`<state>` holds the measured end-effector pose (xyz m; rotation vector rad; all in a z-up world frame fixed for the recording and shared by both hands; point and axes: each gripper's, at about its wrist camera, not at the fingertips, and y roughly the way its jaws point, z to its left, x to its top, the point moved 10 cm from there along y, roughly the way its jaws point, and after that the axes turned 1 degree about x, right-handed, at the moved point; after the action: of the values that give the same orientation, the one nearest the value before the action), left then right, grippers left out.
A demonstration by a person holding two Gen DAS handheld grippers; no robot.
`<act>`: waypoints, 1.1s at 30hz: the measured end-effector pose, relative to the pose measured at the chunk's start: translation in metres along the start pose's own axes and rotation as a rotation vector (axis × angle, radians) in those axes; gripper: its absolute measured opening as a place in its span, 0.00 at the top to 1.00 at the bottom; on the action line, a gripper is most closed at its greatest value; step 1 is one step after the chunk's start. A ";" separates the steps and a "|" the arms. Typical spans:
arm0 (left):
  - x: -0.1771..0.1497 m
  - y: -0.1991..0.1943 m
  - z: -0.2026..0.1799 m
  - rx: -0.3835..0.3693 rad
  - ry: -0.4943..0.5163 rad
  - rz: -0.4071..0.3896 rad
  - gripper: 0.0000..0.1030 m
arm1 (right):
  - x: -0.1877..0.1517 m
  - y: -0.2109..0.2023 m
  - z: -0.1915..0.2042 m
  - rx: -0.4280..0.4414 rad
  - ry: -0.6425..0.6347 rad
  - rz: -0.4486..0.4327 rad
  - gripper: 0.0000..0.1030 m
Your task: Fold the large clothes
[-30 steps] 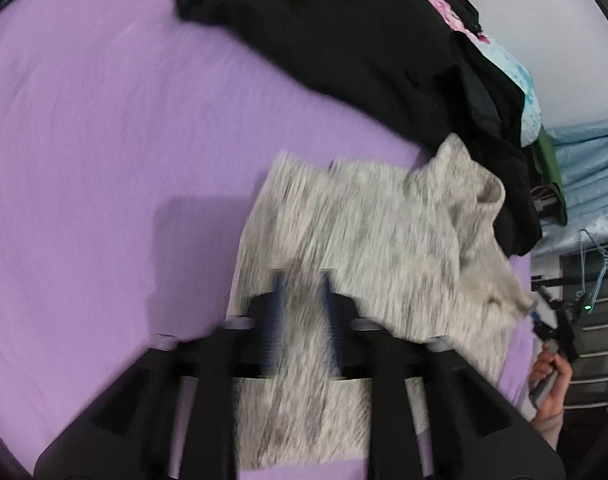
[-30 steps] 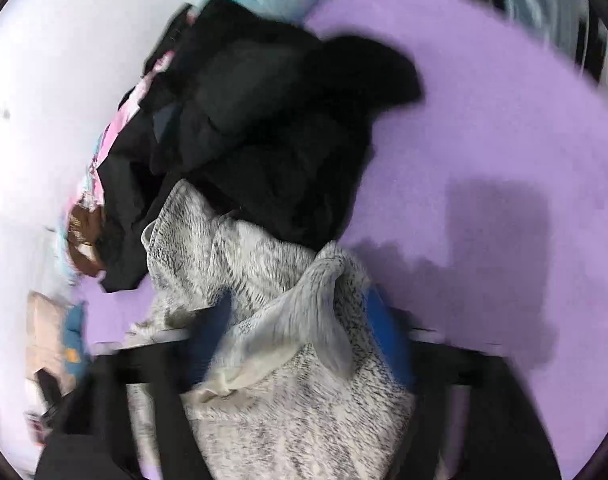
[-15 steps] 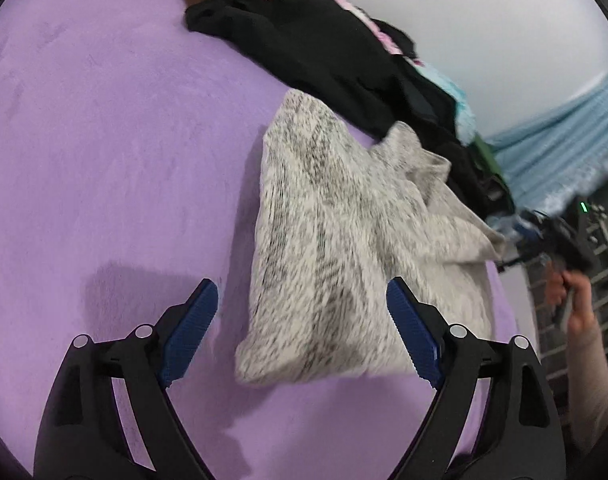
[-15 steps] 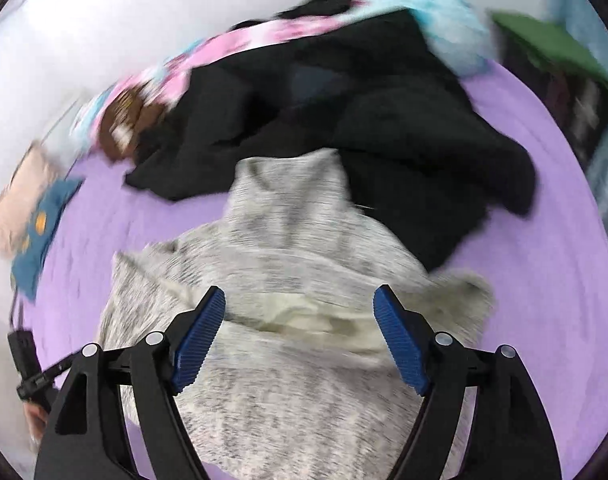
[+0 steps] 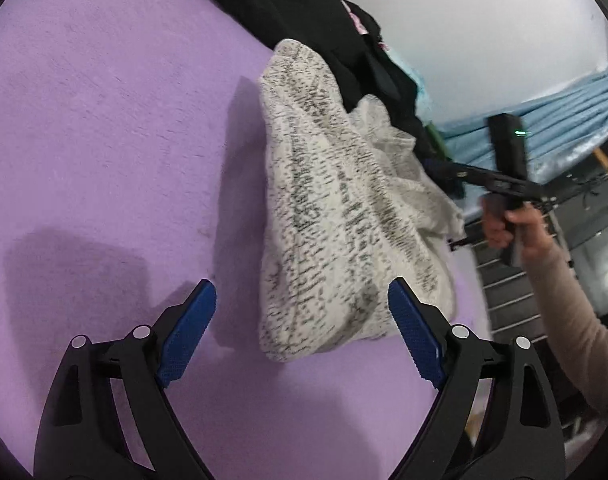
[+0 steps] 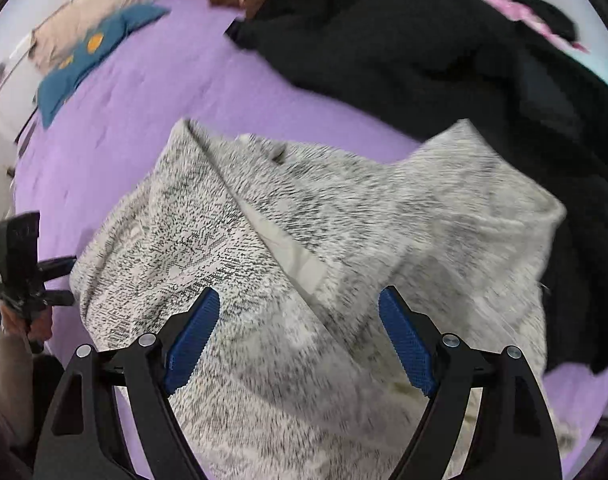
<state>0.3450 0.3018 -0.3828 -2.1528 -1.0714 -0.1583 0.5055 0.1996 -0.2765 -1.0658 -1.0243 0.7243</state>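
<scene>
Purple bed [image 5: 104, 120] is filling both views, white wall behind. Left claw [image 5: 302, 332] is standing wide, nothing between its pads, hovering at the near edge of the grey sweater [image 5: 335, 208]. Right claw [image 6: 300, 330] is also wide and empty, pointing down over the sweater's rumpled middle [image 6: 304, 240]. The sweater is lying half-folded and creased beside a black clothes pile [image 6: 423, 60]. To do the next fold well, I'd judge each claw should be pinching an outer edge or corner, not loose middle folds, and keeping clear of the black pile.
</scene>
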 end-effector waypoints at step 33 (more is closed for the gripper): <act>-0.013 0.023 -0.015 -0.141 0.056 0.095 0.45 | 0.001 0.049 0.012 0.160 -0.112 0.226 0.91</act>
<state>0.3560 0.2743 -0.3891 -2.3062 -0.9495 -0.2552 0.4944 0.2213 -0.3211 -1.0197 -0.9321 1.0422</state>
